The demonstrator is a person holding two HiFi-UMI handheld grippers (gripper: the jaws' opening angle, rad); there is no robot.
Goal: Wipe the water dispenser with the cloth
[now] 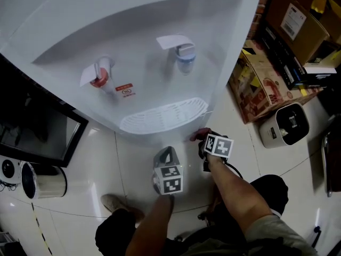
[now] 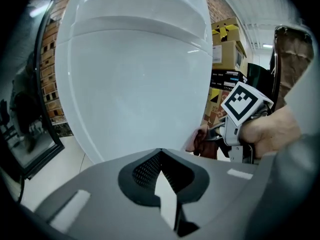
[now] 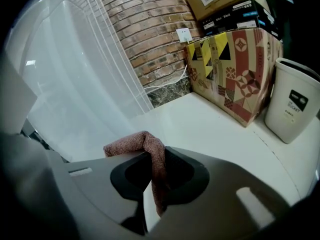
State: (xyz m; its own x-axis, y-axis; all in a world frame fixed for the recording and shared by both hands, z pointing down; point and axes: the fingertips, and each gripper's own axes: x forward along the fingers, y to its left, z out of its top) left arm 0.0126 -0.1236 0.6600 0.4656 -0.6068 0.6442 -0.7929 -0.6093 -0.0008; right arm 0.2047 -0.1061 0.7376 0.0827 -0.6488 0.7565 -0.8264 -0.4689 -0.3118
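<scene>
You are standing right up against the water dispenser (image 1: 133,41), and its white body is filling most of what lies ahead. A black screen (image 1: 37,135) is leaning in on its left with a small white cylinder (image 1: 45,181) on the floor beside it. On the right a patterned cardboard box (image 3: 232,69) and a white bin (image 3: 292,101) are sitting on the pale floor, with more boxes stacked above them against a brick wall (image 3: 145,34). Your left gripper (image 2: 160,156) is pointing at the lower front panel just beside the right one. Its jaws are meeting at the tips with nothing between them.

Your right gripper (image 1: 204,143) is pinching the cloth (image 3: 135,143). The fabric is running up between the two jaws and folding over to the left past their tips. It is sitting at the lower right edge of the dispenser's front, below the drip tray (image 1: 165,115) – whether it is actually pressing on the panel cannot be told.

The cloth is showing as a small reddish-brown piece with a nubbly towelling surface, bunched into a thick roll. The dispenser is looking smooth and glossy – a red tap (image 1: 98,78) on the left, a blue tap (image 1: 185,55) on the right, both set in a curved recess above the white slotted tray.
</scene>
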